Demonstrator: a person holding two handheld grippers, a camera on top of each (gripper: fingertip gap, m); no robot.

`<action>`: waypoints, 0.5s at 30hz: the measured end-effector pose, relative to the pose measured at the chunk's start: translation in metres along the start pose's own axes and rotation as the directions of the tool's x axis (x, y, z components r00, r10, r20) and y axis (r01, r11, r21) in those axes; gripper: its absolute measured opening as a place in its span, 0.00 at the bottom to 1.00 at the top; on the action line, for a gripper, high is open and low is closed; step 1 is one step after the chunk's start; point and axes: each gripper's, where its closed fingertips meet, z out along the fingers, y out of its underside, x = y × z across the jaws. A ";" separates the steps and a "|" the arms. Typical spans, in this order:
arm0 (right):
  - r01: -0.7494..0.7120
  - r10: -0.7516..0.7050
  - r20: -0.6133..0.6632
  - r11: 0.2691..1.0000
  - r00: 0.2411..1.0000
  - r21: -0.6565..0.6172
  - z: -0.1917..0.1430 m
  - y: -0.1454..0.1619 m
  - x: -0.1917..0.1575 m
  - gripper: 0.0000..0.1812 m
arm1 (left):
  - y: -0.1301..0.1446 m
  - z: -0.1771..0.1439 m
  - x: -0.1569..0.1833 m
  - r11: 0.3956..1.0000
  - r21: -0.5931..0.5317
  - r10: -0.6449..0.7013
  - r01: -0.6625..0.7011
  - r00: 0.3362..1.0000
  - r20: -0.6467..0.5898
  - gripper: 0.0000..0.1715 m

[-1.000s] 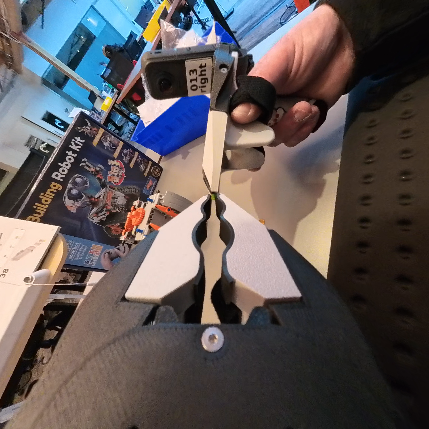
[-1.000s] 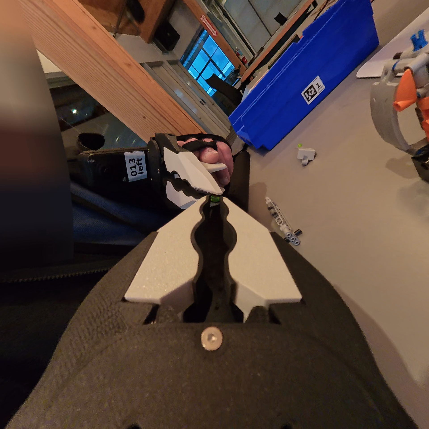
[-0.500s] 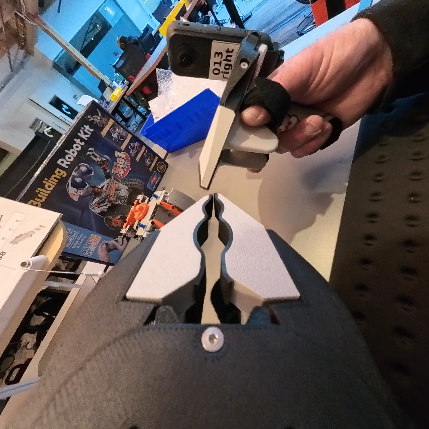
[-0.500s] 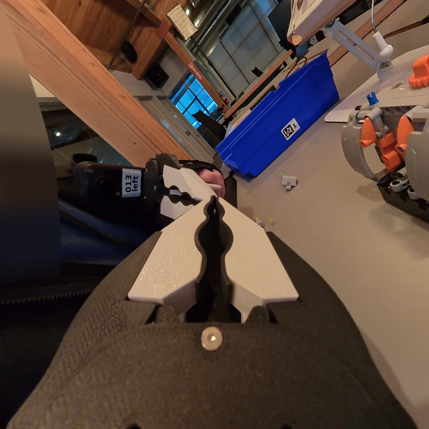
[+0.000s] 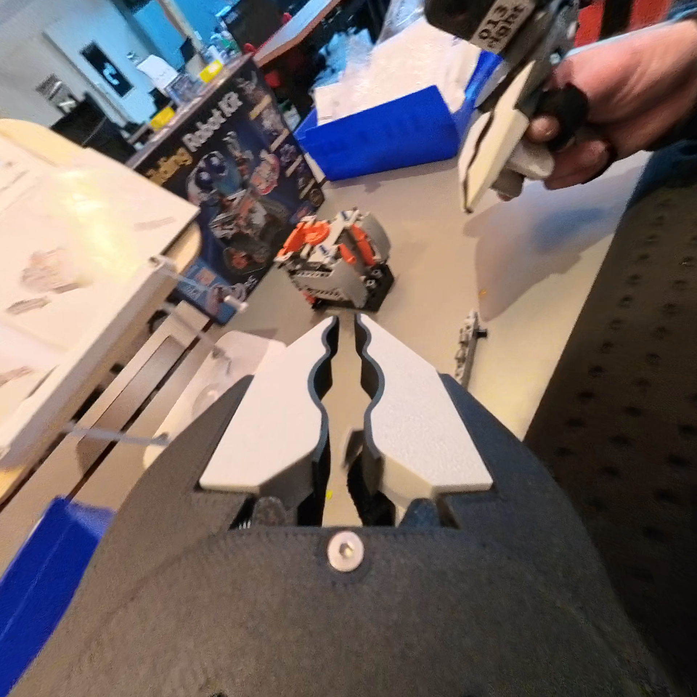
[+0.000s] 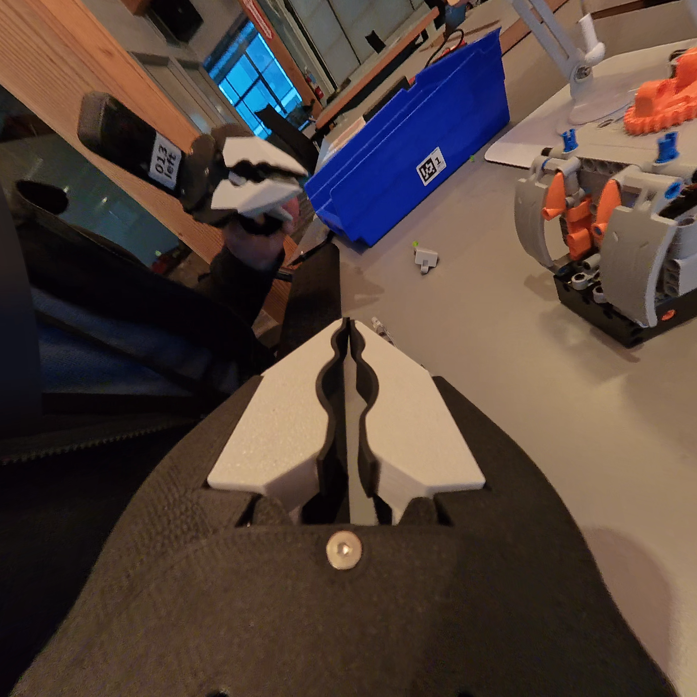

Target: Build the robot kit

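Observation:
My left gripper (image 5: pixel 346 318) hangs over the grey table (image 5: pixel 426 264), jaws a little apart and empty. It points at a toy model (image 5: pixel 339 260) built of grey, orange and black pieces. A small blurred grey piece (image 5: pixel 350 445) shows through the gap between the fingers. A grey studded beam (image 5: pixel 465 350) lies to the right of the tips. My right gripper (image 6: pixel 347 320) is shut with nothing seen in it, low over the table edge. The right gripper also shows in the left wrist view (image 5: pixel 467 203), held up at the upper right by a hand (image 5: pixel 622 94). The left gripper shows in the right wrist view (image 6: pixel 260 181). The model (image 6: pixel 611 256) stands at the right there.
A blue bin (image 6: pixel 411 151) stands at the back of the table, with a small grey connector (image 6: pixel 426 258) in front of it. A dark kit box (image 5: pixel 241 181) stands behind the model. An open booklet on a stand (image 5: pixel 75 245) is at left. A black perforated surface (image 5: pixel 622 377) borders the table at right. The grippers' ends are close to 15 centimeters from one another.
The two grippers, tip to tip around a tiny green piece a second ago, have drawn apart. The left one has opened slightly and swung toward the model. The green piece is out of sight.

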 end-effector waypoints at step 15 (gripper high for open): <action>0.336 -0.397 -0.104 0.867 0.912 -0.368 0.097 -0.005 -0.002 0.05 | 0.065 -0.060 -0.045 0.970 -0.227 -0.056 0.092 0.985 0.162 0.06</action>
